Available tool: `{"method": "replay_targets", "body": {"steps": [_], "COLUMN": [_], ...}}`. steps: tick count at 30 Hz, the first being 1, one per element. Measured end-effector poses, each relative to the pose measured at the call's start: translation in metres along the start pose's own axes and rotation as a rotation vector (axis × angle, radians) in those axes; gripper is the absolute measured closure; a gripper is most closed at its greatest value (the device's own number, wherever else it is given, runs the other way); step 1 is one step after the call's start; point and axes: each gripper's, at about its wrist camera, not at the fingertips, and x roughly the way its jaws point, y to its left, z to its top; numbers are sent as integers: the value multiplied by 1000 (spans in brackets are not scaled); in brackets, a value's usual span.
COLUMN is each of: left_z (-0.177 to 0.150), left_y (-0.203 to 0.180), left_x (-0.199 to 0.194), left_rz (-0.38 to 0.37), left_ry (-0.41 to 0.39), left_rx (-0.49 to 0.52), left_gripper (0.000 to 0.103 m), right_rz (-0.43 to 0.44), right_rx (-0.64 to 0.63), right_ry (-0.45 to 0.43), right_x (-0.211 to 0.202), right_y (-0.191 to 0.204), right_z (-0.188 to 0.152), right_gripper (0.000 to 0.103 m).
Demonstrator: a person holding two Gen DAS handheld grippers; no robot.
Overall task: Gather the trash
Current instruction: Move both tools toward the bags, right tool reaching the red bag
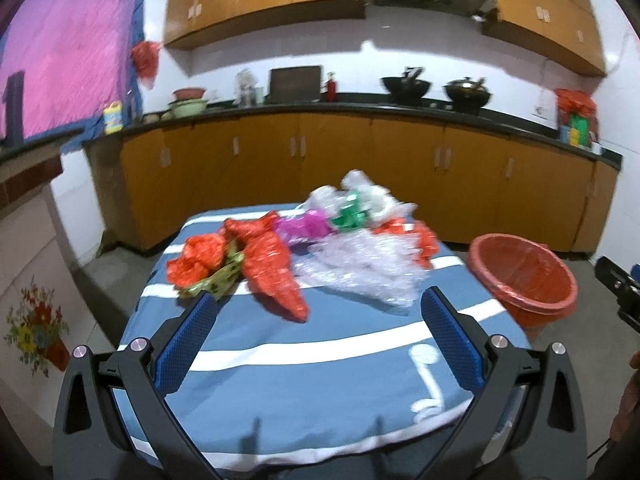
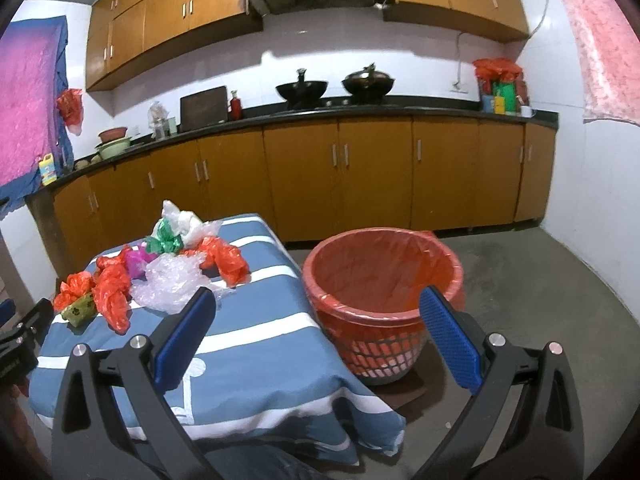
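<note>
Both grippers hang wide open with nothing between their blue pads, so nobody has hold of anything. Left gripper point(image 1: 318, 308) is level and low over the near part of the table point(image 1: 304, 384), its fingers pointing straight across the blue-and-white striped cloth at the trash pile, short of it and touching none of it; its left pad sits just in front of the green patterned scrap. Right gripper point(image 2: 316, 308) is held level too, off the table's right edge, one finger point(image 2: 188, 336) over the cloth and the other over the bin side, framing the red basket point(image 2: 384, 320) between them. That basket stands on the floor just beside the table, lined with a red plastic bag, and looks hollow as far down as the view reaches. Now the count on the table, all bunched at the far half: three red-orange plastic bags that I can separate, namely a crumpled one point(image 1: 196, 258) at the left, a long one point(image 1: 272, 276) in the middle, and one point(image 1: 416, 240) at the right; one clear crinkled sheet point(image 1: 360, 268); one magenta wrapper point(image 1: 304, 230); one green wrapper point(image 1: 350, 216); one green patterned scrap point(image 1: 218, 280); and pale clear plastic point(image 1: 360, 188) at the back, too blurred to count. One basket, one table, two wide-open grippers.
</note>
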Motion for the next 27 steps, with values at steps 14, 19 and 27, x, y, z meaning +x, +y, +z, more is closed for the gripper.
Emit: {"method": "replay_targets", "body": {"steps": [14, 19, 27], "left_z": [5, 7, 7], "left_y": [92, 108, 126], "left_x": [69, 97, 127], "left_rz": [191, 235, 268], "left_ry": [86, 99, 128], "left_rx": [-132, -118, -118], "left_gripper": [3, 6, 7], "right_rz": [161, 198, 153], "right_rx": [-88, -131, -108], "right_ry": [120, 142, 197], "right_x": [90, 124, 197], "right_y": [77, 108, 122], "right_z": [10, 18, 33], "right_gripper": [19, 22, 30]}}
